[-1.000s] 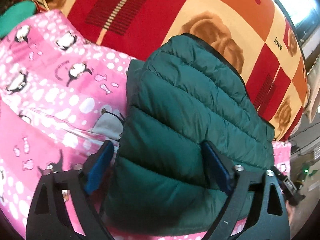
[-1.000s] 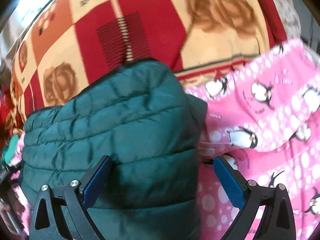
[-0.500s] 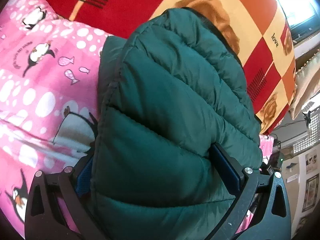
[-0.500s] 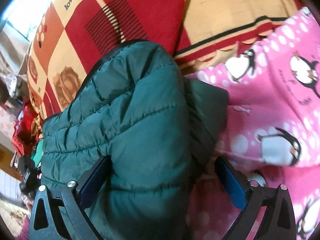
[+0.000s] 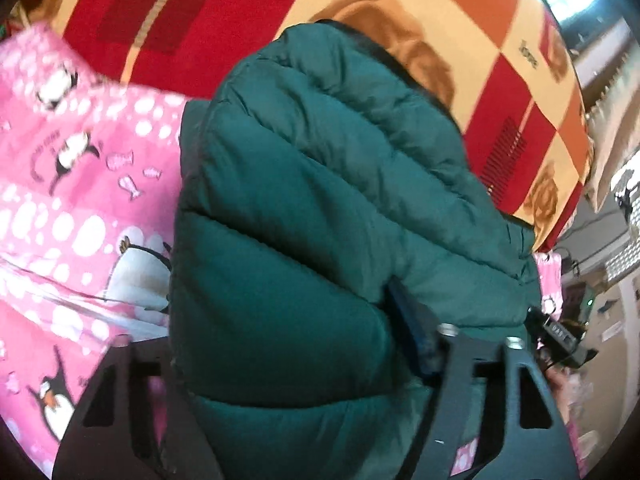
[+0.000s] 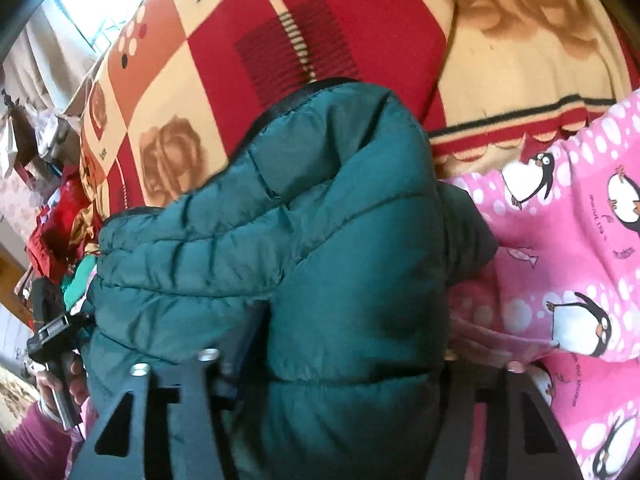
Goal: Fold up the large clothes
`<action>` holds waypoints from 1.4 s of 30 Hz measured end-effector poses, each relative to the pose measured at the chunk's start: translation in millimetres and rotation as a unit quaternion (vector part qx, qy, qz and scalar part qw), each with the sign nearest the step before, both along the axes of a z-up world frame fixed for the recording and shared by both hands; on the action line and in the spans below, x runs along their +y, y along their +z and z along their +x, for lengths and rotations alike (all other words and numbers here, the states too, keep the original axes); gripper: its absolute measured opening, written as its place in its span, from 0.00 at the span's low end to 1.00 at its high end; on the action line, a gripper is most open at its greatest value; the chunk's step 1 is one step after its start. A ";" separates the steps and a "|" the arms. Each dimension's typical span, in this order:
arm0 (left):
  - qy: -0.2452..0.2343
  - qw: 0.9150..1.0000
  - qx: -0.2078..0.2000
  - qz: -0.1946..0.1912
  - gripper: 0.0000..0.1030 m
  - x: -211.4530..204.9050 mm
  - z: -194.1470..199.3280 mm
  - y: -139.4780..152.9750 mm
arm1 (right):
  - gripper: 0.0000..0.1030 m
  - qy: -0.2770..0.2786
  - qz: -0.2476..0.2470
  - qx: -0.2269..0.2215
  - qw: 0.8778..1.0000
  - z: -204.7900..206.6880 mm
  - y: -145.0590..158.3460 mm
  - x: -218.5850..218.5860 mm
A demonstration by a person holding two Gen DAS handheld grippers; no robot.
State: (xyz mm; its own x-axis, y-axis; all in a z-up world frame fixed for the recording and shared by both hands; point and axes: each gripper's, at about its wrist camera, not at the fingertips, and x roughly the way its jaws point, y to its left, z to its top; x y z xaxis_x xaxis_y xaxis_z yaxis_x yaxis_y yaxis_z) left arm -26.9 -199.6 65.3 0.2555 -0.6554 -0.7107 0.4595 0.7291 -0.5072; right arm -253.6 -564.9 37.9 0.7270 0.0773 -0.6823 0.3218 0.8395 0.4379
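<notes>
A dark green quilted puffer jacket (image 5: 320, 208) lies folded on the bed and fills the middle of both views (image 6: 320, 240). My left gripper (image 5: 280, 344) is shut on the jacket's near left end; the padding bulges between its fingers and hides the left fingertip. My right gripper (image 6: 344, 344) is shut on the jacket's near right end, its fingertips pressed into the padding and mostly hidden. The other hand-held gripper shows at the far edge of each view.
A pink penguin-print blanket (image 5: 68, 200) lies beside and under the jacket, also in the right wrist view (image 6: 568, 248). A red, orange and cream checked blanket (image 5: 400, 12) covers the bed behind. Room clutter (image 6: 52, 200) sits past the bed's edge.
Both grippers moved forward over the jacket's ends and closed on the padding; a second ago both were open around it.
</notes>
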 end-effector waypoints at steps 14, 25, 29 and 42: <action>-0.030 0.998 0.013 -0.044 0.36 57.1 -63.5 56.4 | 0.34 0.023 0.018 -0.051 0.998 -81.9 64.2 55.8; -0.004 0.998 0.057 0.008 0.69 113.2 -104.0 13.2 | 0.68 -0.048 0.055 0.042 0.996 -137.0 9.8 71.6; 0.023 0.999 0.041 0.024 0.81 121.9 -105.5 11.8 | 0.69 -0.069 0.038 0.050 0.996 -138.6 20.1 73.0; 0.067 0.988 -0.124 0.059 0.81 134.0 -148.9 85.5 | 0.74 -0.062 -0.114 0.017 0.991 -144.9 101.7 127.5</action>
State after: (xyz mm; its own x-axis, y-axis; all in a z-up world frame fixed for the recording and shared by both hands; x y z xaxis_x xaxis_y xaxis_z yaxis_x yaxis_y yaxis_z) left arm -175.8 -65.7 150.8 0.5103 -0.5196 -0.6853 0.4534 0.8396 -0.2991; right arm -398.5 -437.4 139.6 0.6971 -0.1705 -0.6964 0.4399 0.8687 0.2278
